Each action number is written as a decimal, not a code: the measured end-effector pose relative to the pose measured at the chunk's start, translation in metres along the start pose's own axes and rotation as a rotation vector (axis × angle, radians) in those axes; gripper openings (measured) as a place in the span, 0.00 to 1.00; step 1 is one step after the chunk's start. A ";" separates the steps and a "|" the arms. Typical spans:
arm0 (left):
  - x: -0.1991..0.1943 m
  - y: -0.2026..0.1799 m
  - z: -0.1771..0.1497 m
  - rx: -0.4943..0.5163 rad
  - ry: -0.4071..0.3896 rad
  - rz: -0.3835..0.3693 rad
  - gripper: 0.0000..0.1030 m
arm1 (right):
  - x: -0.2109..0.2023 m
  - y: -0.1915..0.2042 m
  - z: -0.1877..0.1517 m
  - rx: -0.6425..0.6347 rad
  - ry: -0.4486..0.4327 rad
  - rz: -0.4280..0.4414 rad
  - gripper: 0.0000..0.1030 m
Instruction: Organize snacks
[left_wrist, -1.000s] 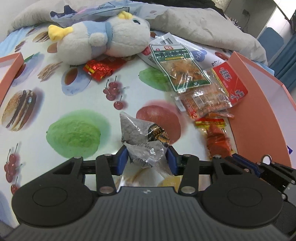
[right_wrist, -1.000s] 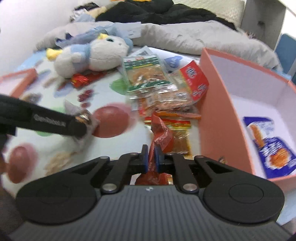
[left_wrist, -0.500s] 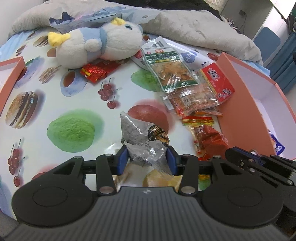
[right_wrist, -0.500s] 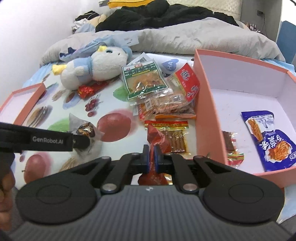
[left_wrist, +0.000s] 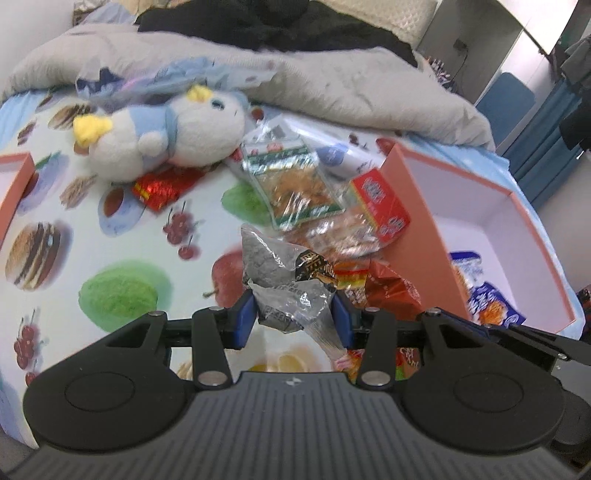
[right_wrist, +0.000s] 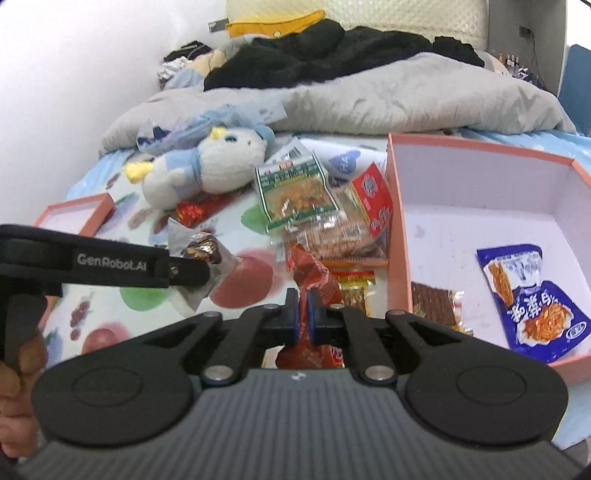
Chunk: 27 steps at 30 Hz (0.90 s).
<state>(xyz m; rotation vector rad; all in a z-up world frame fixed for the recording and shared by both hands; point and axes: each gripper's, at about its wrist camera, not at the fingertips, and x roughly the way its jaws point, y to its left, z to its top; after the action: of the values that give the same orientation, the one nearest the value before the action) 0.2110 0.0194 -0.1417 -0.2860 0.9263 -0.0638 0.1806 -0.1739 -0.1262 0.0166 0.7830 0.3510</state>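
Both grippers are matte black: the left gripper (left_wrist: 293, 319) and right gripper (right_wrist: 300, 319) carry blue finger pads, silver pivot screws, ribbed housings and two round discs. White "GenRobot.AI" lettering marks the left one's side, at nine o'clock in the right wrist view.

"GenRobot.AI" — white lettering on the left tongs (right_wrist: 192, 273) arm.

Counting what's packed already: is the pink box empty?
No. The pink box holds a blue snack packet and a brown one on its floor.
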 end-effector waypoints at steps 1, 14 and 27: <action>-0.003 -0.002 0.003 0.001 -0.006 -0.003 0.49 | -0.003 -0.002 0.003 0.008 -0.007 -0.005 0.08; -0.041 -0.042 0.055 0.062 -0.083 -0.023 0.49 | -0.039 -0.025 0.050 0.003 -0.106 -0.018 0.03; -0.032 -0.061 0.061 0.072 -0.084 -0.051 0.49 | -0.037 -0.050 0.048 0.064 -0.106 -0.017 0.04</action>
<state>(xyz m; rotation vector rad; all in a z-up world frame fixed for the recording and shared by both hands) 0.2442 -0.0203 -0.0659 -0.2440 0.8317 -0.1311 0.2049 -0.2277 -0.0738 0.0876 0.6884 0.3064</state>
